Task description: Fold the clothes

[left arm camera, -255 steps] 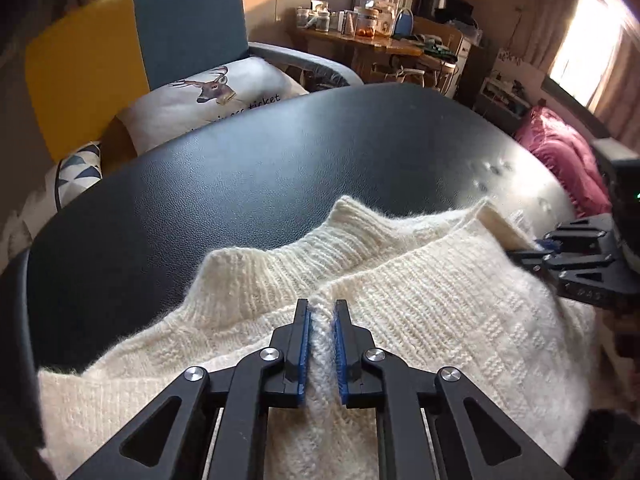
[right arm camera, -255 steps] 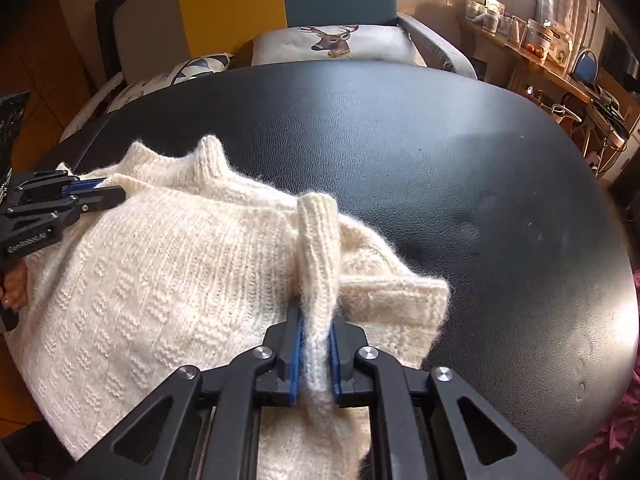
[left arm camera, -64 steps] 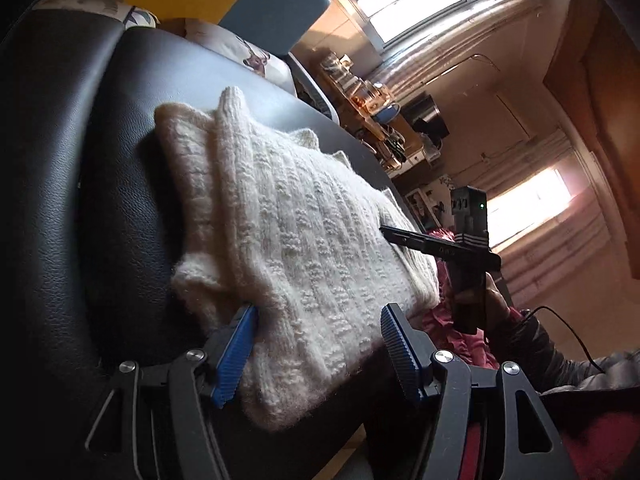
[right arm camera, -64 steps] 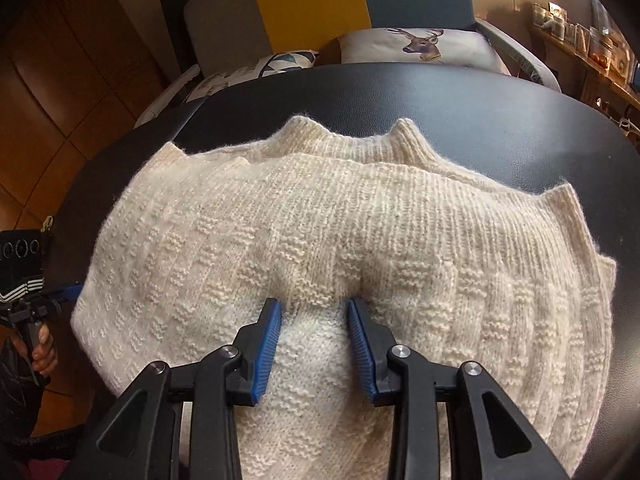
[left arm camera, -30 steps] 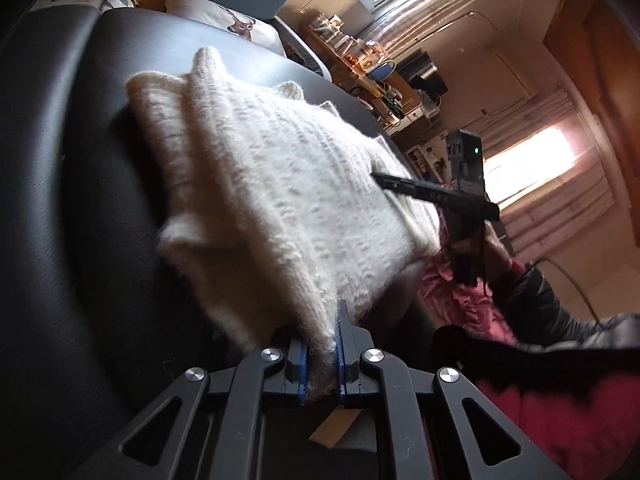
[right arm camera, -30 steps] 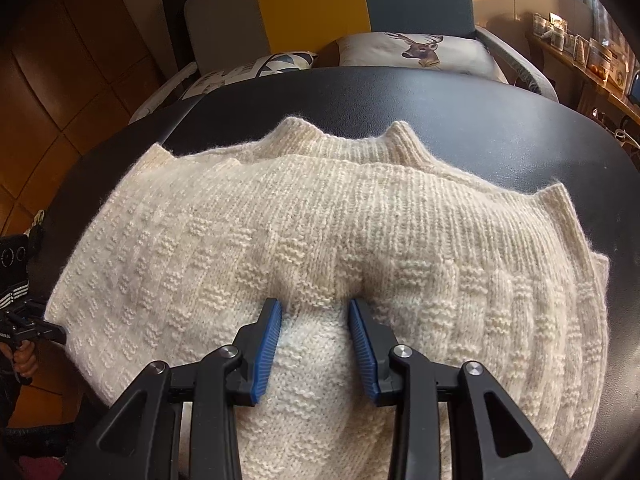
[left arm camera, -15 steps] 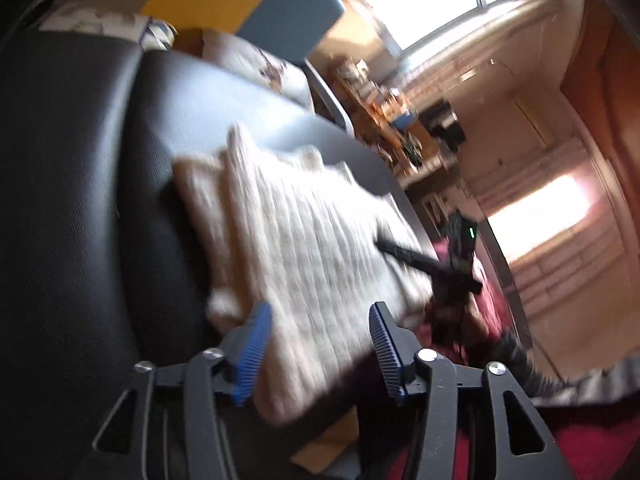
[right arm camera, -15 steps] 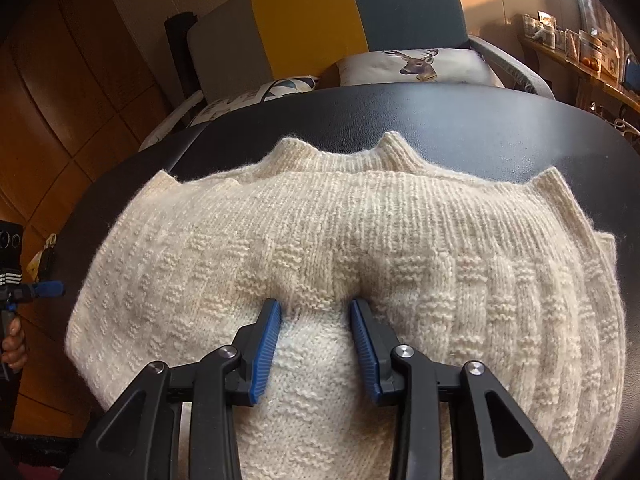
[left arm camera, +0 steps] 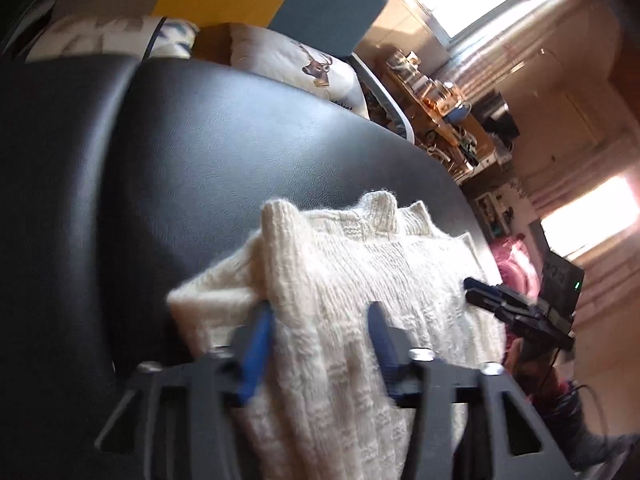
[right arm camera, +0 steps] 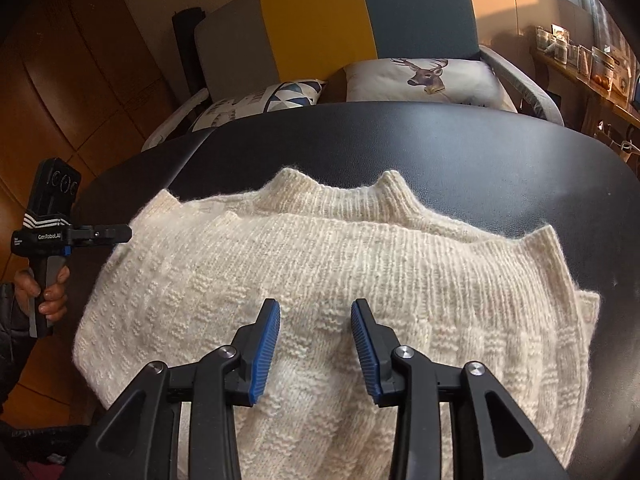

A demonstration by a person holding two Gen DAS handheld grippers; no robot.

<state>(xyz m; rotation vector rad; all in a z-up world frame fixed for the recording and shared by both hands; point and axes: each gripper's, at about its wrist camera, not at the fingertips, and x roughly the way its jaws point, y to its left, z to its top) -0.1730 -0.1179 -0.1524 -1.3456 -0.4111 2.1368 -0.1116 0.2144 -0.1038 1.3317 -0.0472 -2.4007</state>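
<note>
Right wrist view: cream knitted sweater lies folded on the black padded table, long axis left-to-right; right gripper gapes over its near middle, left gripper spread at its left end.

The folded sweater lies on the near half of the table, reaching over its near edge. Beyond the far edge stands an armchair holding a deer cushion on the right and a triangle-patterned cushion to its left.
</note>
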